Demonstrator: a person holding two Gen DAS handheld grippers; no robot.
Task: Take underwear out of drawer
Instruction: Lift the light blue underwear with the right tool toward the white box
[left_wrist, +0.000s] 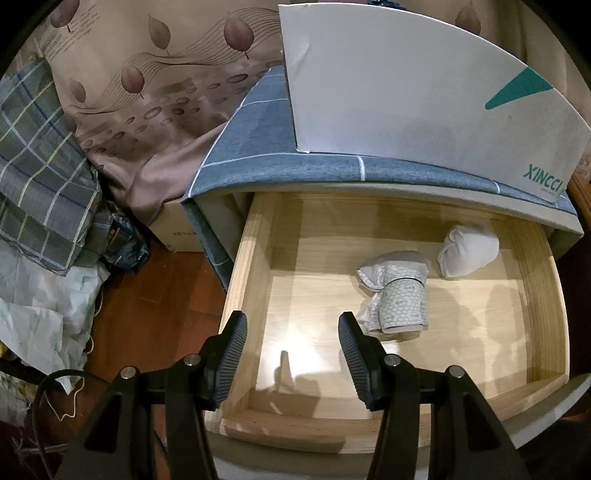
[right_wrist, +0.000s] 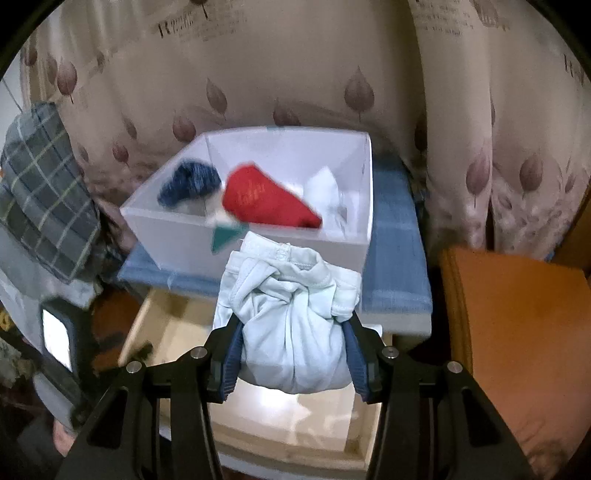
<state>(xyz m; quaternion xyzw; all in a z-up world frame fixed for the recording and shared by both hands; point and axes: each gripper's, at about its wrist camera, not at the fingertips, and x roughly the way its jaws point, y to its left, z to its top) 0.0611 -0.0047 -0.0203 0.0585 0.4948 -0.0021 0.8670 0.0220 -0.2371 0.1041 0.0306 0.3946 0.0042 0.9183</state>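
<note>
Two rolled bundles of underwear (left_wrist: 400, 291) lie in the open drawer (left_wrist: 255, 266); the left gripper (left_wrist: 293, 354) hangs above with jaws apart, empty, while the right gripper (right_wrist: 293, 354) clamps a pale bundle (right_wrist: 291, 317) before a white box (right_wrist: 177, 236)

The open drawer (left_wrist: 255, 280) juts out below the cabinet top (left_wrist: 280, 166), and on that top, behind the drawer, stands the box (left_wrist: 406, 92). In the drawer, toward its back right, two rolled underwear bundles lie: one (left_wrist: 399, 291) nearer the drawer's middle, the other (left_wrist: 467, 251) just beside it, further back and right. Three rolled garments (right_wrist: 266, 199) lie in the box. Above the drawer, in front of the box, a bundle (right_wrist: 295, 325) sits between the right gripper (right_wrist: 293, 354) jaws.
</note>
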